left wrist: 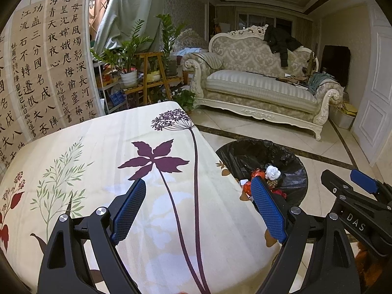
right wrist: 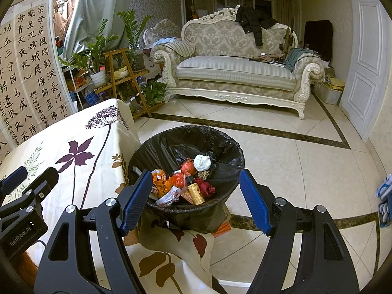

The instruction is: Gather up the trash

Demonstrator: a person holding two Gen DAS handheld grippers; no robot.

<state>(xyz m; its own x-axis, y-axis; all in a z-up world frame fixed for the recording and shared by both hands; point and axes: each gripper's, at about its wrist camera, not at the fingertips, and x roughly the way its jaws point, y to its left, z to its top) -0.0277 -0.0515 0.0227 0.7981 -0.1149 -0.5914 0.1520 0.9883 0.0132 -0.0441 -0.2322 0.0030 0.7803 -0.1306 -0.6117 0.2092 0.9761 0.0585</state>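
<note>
- Here, the left wrist view is mostly filled by the worktop (left wrist: 103, 152) under a cream cloth printed with purple flowers, its surface bare of litter; only the right wrist view looks straight down into the bin (right wrist: 220, 147).
- In the left wrist view the left claw (left wrist: 199, 208) hangs over the cloth with its two blue pads spread wide and nothing between them.
- In the right wrist view the right claw (right wrist: 196, 196) sits at lower centre, pads also spread apart and empty, framing the near rim of the bin.
- Each view catches the other claw at its edge: the right one at lower right of the left view, the left one at lower left of the right view.
- The one bin, lined with a black bag, stands on the tiled floor just beside the worktop's corner, and the trash (right wrist: 186, 183) lies inside it.
- Counted from the right view: one crumpled white paper ball (right wrist: 202, 162), one gold can (right wrist: 197, 193), several red and orange wrappers too tangled to count.
- The left view shows the paper ball (left wrist: 272, 172) too, but its right pad hides most of the rest.
- One sofa (right wrist: 235, 71) stands at the far wall, upper centre.
</note>
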